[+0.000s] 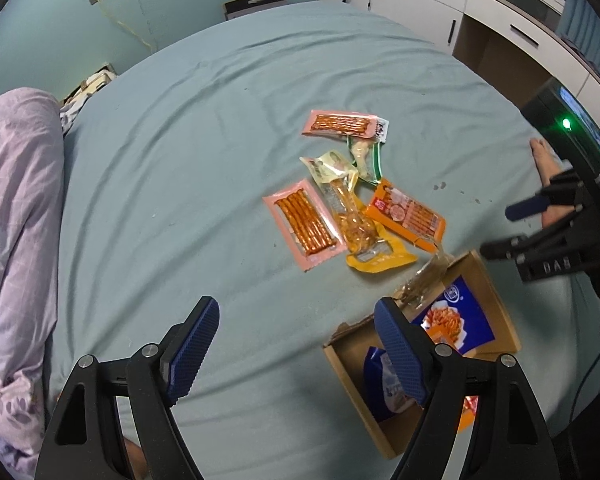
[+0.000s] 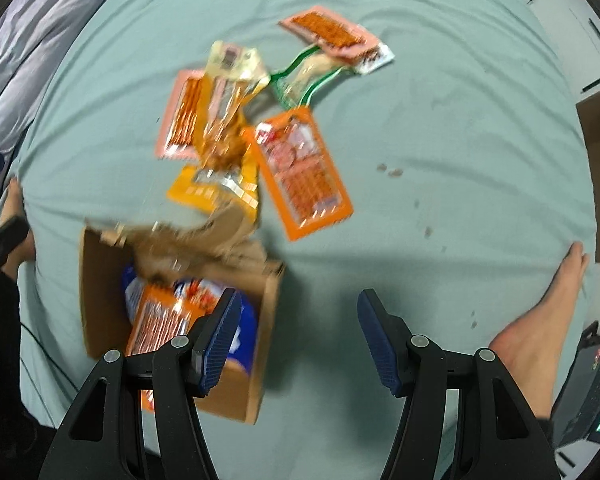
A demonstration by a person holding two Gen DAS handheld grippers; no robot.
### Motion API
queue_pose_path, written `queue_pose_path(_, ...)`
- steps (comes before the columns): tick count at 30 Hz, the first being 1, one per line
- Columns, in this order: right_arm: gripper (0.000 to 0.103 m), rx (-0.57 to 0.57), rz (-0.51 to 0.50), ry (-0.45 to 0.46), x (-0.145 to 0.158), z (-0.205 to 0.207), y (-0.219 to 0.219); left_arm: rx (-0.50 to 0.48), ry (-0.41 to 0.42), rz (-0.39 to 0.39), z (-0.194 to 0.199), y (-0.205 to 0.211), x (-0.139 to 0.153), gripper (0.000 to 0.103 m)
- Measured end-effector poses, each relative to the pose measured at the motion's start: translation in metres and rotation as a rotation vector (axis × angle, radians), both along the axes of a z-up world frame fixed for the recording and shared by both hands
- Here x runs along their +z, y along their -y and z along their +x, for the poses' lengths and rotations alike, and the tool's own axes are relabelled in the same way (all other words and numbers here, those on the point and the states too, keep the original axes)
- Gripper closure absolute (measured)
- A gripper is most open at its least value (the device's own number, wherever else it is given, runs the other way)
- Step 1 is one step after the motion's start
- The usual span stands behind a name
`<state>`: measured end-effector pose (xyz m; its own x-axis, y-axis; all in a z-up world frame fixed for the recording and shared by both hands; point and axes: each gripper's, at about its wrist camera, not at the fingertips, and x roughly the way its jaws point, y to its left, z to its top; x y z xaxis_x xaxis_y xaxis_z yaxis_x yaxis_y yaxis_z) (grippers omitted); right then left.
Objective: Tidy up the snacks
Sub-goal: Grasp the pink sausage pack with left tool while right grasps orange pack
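Both grippers agape, cardboard box (image 1: pixel 496 292), loose snack packets (image 1: pixel 304 220)

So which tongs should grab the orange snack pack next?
Probably the right tongs. They hang open with the orange pack lying just ahead of them. The left tongs, open too, sit further from it, with the cardboard box on that side.

Motion blur smears the brown packet (image 2: pixel 204 236) over the cardboard box (image 2: pixel 100 280)
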<state>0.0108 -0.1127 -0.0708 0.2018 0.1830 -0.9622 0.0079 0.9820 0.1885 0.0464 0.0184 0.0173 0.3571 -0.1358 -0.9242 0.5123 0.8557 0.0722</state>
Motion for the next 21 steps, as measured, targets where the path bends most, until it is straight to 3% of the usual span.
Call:
queue_pose_path(7,0.044,-0.133,0.062,-0.015,-0.022,0.033,0.022,0.048,-0.076,-0.030,0.021,-0.002,-0.017,0.022)
queue_pose_path(12,0.044,-0.035,-0.025,-0.018,-0.050,0.064,0.002,0.084,-0.133,-0.044,0.039,-0.005,-0.032,0.022)
queue_pose_path(18,0.044,0.095,-0.019,-0.069,-0.094,0.094,-0.030,0.143,-0.207,-0.051,0.064,-0.010,-0.057,0.022)
queue_pose_path(21,0.044,0.064,0.017,-0.096,-0.109,0.106,-0.031,0.164,-0.243,-0.053,0.076,-0.006,-0.072,0.022)
